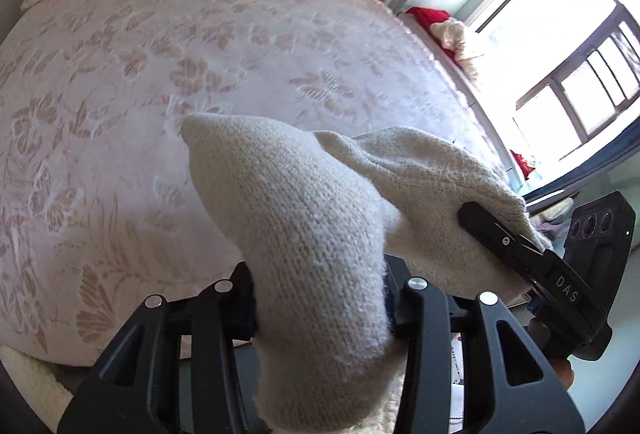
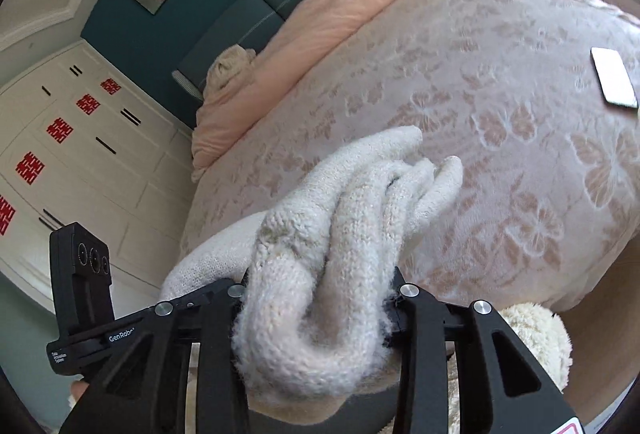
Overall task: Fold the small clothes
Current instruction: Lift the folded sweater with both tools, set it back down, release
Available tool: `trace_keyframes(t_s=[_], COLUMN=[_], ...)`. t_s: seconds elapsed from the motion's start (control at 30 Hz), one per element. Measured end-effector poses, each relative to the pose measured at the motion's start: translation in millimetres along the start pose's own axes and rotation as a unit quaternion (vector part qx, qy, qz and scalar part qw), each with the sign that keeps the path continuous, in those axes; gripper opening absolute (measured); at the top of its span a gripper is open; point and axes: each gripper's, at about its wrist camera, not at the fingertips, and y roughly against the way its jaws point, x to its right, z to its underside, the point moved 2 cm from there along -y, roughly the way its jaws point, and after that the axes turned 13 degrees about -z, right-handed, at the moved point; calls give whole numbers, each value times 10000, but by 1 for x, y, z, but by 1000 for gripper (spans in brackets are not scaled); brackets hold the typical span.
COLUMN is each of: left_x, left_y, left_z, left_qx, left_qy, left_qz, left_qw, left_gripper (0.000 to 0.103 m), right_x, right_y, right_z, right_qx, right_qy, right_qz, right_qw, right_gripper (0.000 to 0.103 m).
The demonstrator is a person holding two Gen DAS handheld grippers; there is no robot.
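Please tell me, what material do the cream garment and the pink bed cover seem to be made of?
The cream garment looks like knitted wool or acrylic yarn: its stitch loops show clearly and fuzzy fibres stand out at the edges. Both the left tongs and the right tongs grip it. The bed cover seems to be a soft, plush woven fabric with a raised flower pattern and a matte finish; its exact fibre is unclear.

Cream knit garment, fuzzy, bunched, lifted off surface. Left wrist view: fills lower centre, one pointed fold rising toward centre, another spreading right. Right wrist view: thick rolled folds at lower centre.
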Motion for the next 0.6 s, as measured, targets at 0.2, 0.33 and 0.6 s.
trace_keyframes(t_s=[0.2, 0.33, 0.6], left_x=[32, 30, -35], left_y=[134, 224, 299], left_z=[-48, -69, -79], left_qx=[1780, 2883, 3757], left_qy=[-794, -1051, -941], left_qz=[237, 318, -264], left_qw=[9805, 9512, 9216], left_gripper=[42, 42, 46], right_x=[-110, -187, -245], right_y=[67, 89, 26], right_z=[-53, -75, -77], right_qx=[1179, 1745, 1472], right_qy=[1272, 2095, 2234], right_qz=[-600, -1070, -1793], right_qw=[9830, 9561, 9467], right_gripper=[34, 35, 36])
